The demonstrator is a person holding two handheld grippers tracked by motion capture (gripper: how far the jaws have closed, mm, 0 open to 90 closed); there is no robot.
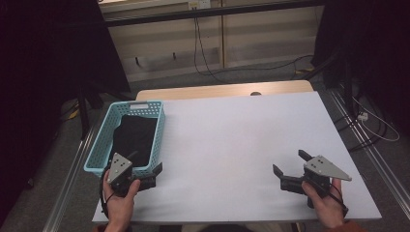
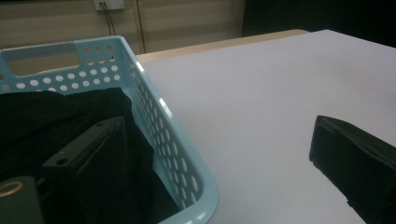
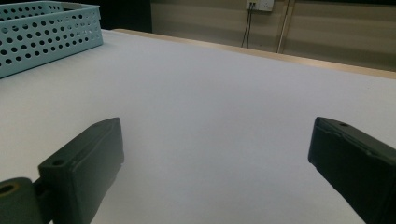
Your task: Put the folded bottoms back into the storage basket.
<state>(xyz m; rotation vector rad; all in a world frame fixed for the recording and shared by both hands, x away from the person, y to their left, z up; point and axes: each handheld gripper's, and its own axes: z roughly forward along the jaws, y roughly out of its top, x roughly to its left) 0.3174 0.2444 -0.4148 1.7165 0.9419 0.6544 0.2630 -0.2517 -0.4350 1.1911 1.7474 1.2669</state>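
Your left gripper (image 1: pixel 145 175) sits at the basket's (image 1: pixel 99 145) near end, jaws wide, straddling the rim. The black cloth (image 1: pixel 134 134) lies inside, long axis running away from you. Your right gripper (image 1: pixel 288 169), jaws wide, rests well apart on the tabletop (image 1: pixel 232 140).

high: above, facing forward-down | gripper views: low, close (sharing basket (image 2: pixel 140 93))

My remote feed, tabletop scene | broad white rectangular table top (image 1: pixel 232 140), bare across its middle | pale wooden strip (image 1: pixel 227 90) along its far edge | thin black cable (image 1: pixel 198 43) hanging from a white wall socket (image 1: pixel 199 4) on beige panelling | black curtain (image 1: pixel 43 72) at left | grey metal floor rail (image 1: pixel 370 154) at right.
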